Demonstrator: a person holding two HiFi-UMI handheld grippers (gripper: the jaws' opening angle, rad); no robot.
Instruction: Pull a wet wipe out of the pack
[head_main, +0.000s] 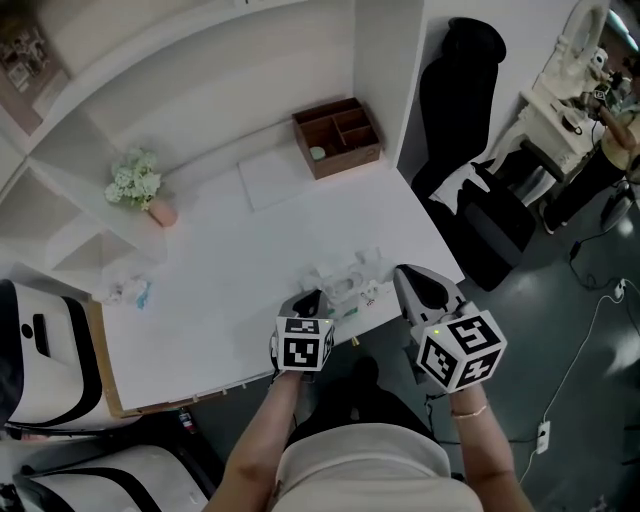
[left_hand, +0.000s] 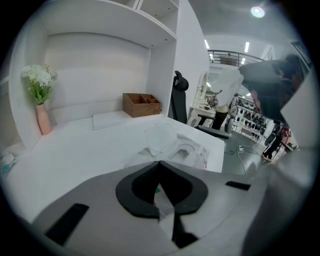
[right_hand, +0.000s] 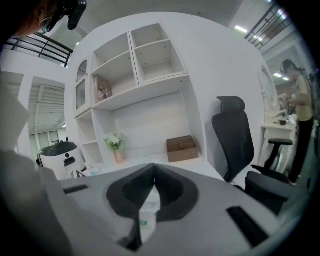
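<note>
The wet wipe pack (head_main: 345, 285) lies near the desk's front right edge, its clear flap (left_hand: 160, 137) folded open beside the oval opening (left_hand: 187, 148). My left gripper (head_main: 308, 300) is shut at the pack's near end, and crinkled clear film with a green spot sits between its jaws (left_hand: 159, 189). My right gripper (head_main: 400, 272) hangs shut above the pack's right end, off the desk corner. A white sheet with green print low on it shows in the gap behind its tips (right_hand: 147, 207). It looks like a wet wipe. A white wisp (head_main: 370, 260) rises beside that gripper.
A brown wooden organiser (head_main: 337, 136) and a flat white pad (head_main: 275, 178) stand at the back of the white desk (head_main: 220, 290). A pink vase of flowers (head_main: 140, 188) is back left. A black office chair (head_main: 470, 130) stands right of the desk.
</note>
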